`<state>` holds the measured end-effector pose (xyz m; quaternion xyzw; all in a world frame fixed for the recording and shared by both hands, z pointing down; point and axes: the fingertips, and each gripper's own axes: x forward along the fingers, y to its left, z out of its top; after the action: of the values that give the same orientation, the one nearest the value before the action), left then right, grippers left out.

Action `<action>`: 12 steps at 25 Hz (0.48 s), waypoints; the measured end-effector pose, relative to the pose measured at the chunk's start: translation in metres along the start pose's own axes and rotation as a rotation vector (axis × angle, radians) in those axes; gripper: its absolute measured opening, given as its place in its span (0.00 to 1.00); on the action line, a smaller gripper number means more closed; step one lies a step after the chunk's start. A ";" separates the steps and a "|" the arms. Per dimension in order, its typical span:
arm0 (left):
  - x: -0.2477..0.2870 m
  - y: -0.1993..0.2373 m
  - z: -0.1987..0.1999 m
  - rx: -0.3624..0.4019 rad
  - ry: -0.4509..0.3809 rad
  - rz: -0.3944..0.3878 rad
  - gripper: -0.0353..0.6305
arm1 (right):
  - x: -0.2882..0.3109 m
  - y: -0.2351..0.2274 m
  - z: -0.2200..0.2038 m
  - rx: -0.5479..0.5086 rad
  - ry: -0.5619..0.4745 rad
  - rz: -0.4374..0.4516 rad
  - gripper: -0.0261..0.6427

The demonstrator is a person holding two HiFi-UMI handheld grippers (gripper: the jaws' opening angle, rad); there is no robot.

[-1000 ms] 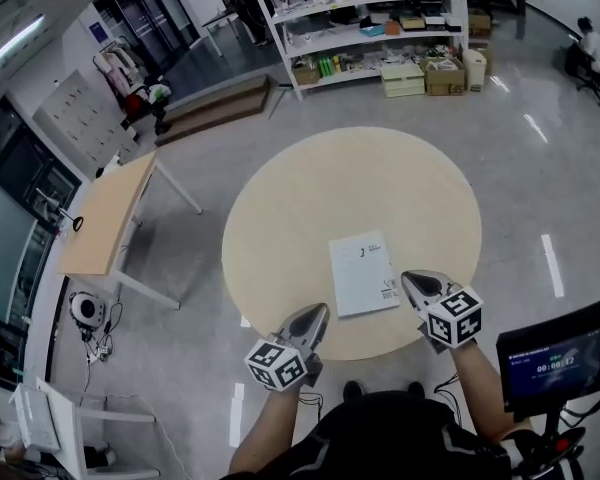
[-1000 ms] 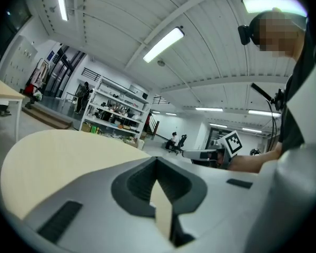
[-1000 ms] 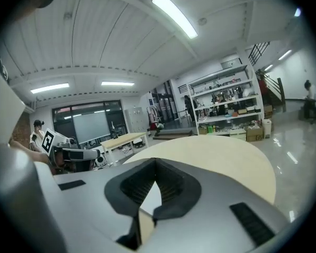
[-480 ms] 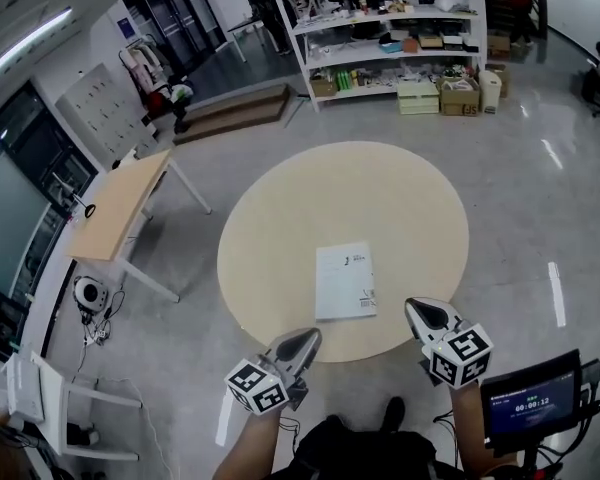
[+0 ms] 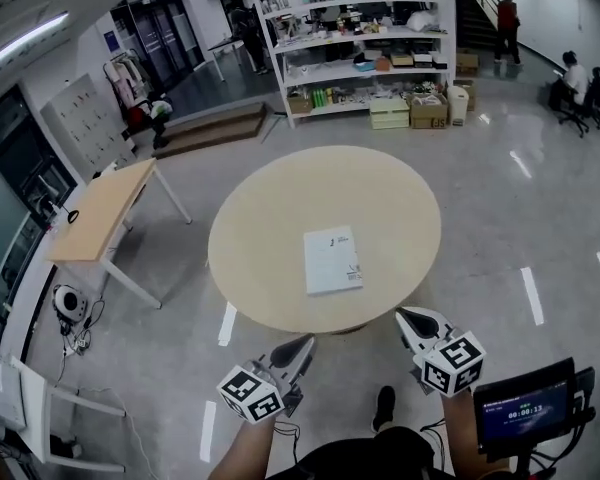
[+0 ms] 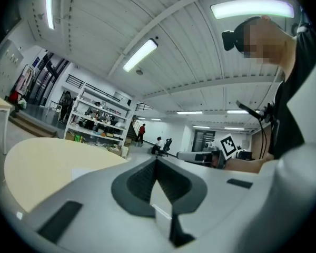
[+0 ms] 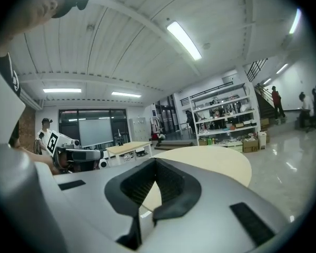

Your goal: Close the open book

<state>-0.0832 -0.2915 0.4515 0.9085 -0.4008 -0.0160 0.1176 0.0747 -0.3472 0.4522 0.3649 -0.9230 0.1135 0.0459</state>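
Observation:
The white book (image 5: 332, 260) lies closed and flat on the round beige table (image 5: 270, 208), a little right of its middle. Both grippers hang off the table's near edge, over the floor, apart from the book. My left gripper (image 5: 302, 344) is at the lower left, its jaws together and holding nothing. My right gripper (image 5: 407, 317) is at the lower right, also shut and empty. In the left gripper view the jaws (image 6: 157, 161) meet at the tip, with the table (image 6: 37, 165) beyond. The right gripper view shows its jaws (image 7: 155, 162) closed before the table (image 7: 216, 159).
A wooden desk (image 5: 95, 213) stands left of the table. Shelves (image 5: 365, 38) with boxes line the back wall. People (image 5: 505, 13) are far off at the right. A small screen (image 5: 530, 398) sits by my right arm. Glossy floor surrounds the table.
Both grippers have drawn back from beside the book to beyond the table's near edge. The table and book now sit farther away in the head view. The book has stayed closed.

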 end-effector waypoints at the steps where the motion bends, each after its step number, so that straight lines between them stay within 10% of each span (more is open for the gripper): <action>1: -0.016 -0.011 -0.004 0.006 -0.002 -0.010 0.05 | -0.012 0.016 -0.006 0.002 0.001 -0.009 0.04; 12: -0.164 -0.121 -0.037 -0.074 -0.034 -0.067 0.05 | -0.151 0.174 -0.043 -0.022 0.041 -0.091 0.04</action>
<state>-0.1025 -0.0852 0.4491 0.9159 -0.3714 -0.0503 0.1437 0.0660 -0.1137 0.4376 0.4034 -0.9055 0.1088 0.0739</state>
